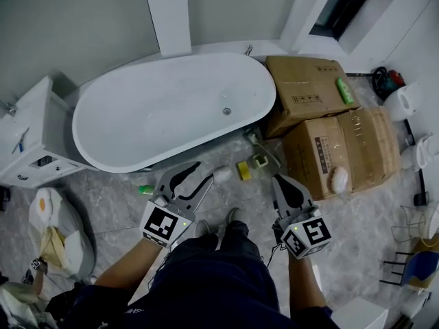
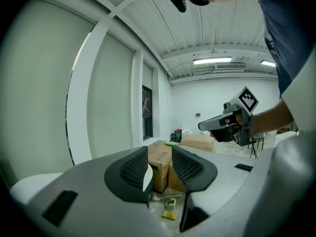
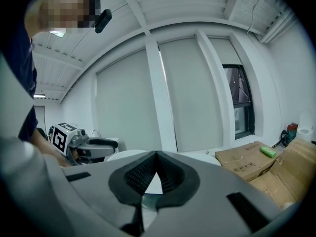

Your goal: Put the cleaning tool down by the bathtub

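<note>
By the bathtub (image 1: 164, 108), left hand-held gripper (image 1: 204, 171) agape (right one (image 1: 276, 179) closed)

Left gripper (image 1: 203, 172) spread, right gripper (image 1: 277, 179) closed.

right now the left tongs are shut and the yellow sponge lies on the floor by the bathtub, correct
Not quite. The left tongs are open, their jaws standing apart, as the left gripper view shows. The rest holds: the yellow sponge lies on the floor by the bathtub.
</note>
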`<state>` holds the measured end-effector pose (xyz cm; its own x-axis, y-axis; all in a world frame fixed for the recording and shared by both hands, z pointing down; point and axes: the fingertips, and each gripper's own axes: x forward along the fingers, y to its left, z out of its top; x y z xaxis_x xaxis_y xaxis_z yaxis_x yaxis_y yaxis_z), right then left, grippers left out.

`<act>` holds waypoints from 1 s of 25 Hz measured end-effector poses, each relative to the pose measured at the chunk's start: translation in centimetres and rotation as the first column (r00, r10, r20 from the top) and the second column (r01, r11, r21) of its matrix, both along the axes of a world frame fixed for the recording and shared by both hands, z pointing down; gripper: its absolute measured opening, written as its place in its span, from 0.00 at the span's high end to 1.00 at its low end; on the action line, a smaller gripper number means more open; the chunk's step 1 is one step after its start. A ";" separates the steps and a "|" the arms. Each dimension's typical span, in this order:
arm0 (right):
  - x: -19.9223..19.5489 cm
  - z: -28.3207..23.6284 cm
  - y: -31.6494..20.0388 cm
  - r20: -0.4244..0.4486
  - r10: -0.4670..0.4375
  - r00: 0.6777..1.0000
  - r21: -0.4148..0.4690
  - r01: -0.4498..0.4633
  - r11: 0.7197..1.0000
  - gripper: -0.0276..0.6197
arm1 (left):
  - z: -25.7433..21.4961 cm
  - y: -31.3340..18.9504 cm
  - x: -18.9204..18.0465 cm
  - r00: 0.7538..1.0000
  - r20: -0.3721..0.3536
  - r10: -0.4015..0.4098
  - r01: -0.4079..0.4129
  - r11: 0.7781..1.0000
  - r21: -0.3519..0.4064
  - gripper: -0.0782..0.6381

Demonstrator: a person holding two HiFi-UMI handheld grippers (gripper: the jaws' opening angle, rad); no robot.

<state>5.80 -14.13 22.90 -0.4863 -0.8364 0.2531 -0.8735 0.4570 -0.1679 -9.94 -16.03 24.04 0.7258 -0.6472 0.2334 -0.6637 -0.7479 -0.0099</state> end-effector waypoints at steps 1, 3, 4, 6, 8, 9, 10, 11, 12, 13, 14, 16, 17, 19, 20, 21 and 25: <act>-0.1 -0.2 0.0 0.004 0.000 1.000 0.002 0.000 1.000 0.95 | -0.2 -0.1 0.0 1.000 -0.001 -0.001 0.001 1.000 0.002 0.65; -0.2 -0.5 -0.1 0.013 0.001 1.000 0.006 -0.001 1.000 0.95 | -0.7 -0.3 -0.1 1.000 -0.003 -0.004 0.004 1.000 0.010 0.65; -0.3 -0.6 -0.2 0.017 0.001 1.000 0.007 -0.001 1.000 0.95 | -0.9 -0.4 -0.2 1.000 -0.005 -0.006 0.006 1.000 0.014 0.65; -0.6 -0.6 -0.3 0.023 -0.001 1.000 0.006 0.000 1.000 0.95 | -1.4 -0.5 -0.5 1.000 -0.009 -0.013 0.014 1.000 0.021 0.65; -0.9 -0.6 -0.3 0.028 -0.004 1.000 0.006 0.003 1.000 0.95 | -1.7 -0.6 -0.7 1.000 -0.015 -0.019 0.020 0.999 0.027 0.66; -1.1 -0.6 -0.4 0.029 -0.006 1.000 0.007 0.006 1.000 0.95 | -1.8 -0.7 -0.8 1.000 -0.020 -0.022 0.022 0.999 0.029 0.66; -1.3 -0.7 -0.4 0.030 -0.008 1.000 0.007 0.008 1.000 0.95 | -1.8 -0.7 -0.9 0.999 -0.022 -0.024 0.024 0.999 0.031 0.66; -1.5 -0.7 -0.4 0.031 -0.010 0.999 0.008 0.010 1.000 0.95 | -1.9 -0.7 -1.0 1.000 -0.020 -0.024 0.025 0.999 0.032 0.66; -1.7 -0.8 -0.4 0.031 -0.013 0.999 0.009 0.012 1.000 0.95 | -1.9 -0.7 -1.1 1.000 -0.015 -0.025 0.025 0.999 0.033 0.67; -1.9 -0.9 -0.4 0.031 -0.015 0.999 0.010 0.015 1.000 0.95 | -2.0 -0.7 -1.1 1.000 -0.012 -0.025 0.025 0.999 0.033 0.67; -2.0 -0.9 -0.5 0.031 -0.018 0.999 0.011 0.018 1.000 0.95 | -2.0 -0.7 -1.2 1.000 -0.013 -0.025 0.025 0.999 0.033 0.67; -2.4 -1.0 -0.5 0.031 -0.022 0.999 0.012 0.022 1.000 0.95 | -2.1 -0.6 -1.3 0.999 -0.023 -0.025 0.026 0.999 0.032 0.69; -2.5 -1.0 -0.5 0.032 -0.023 0.999 0.013 0.023 1.000 0.95 | -2.1 -0.6 -1.3 0.999 -0.028 -0.026 0.027 0.999 0.032 0.69; -2.7 -1.0 -0.6 0.034 -0.025 0.999 0.012 0.024 1.000 0.95 | -2.1 -0.6 -1.3 0.999 -0.036 -0.026 0.028 0.999 0.035 0.70; -2.8 -1.0 -0.6 0.035 -0.025 0.999 0.011 0.024 1.000 0.95 | -2.2 -0.7 -1.4 0.999 -0.038 -0.026 0.028 0.999 0.037 0.70; -3.0 -1.0 -0.6 0.035 -0.025 0.999 0.011 0.025 1.000 0.95 | -2.3 -0.7 -1.4 0.999 -0.039 -0.026 0.027 0.999 0.038 0.71; -3.5 -1.4 -0.5 0.039 -0.036 0.999 0.019 0.036 0.999 0.95 | -2.6 -0.5 -1.3 0.999 -0.039 -0.019 0.021 0.999 0.046 0.74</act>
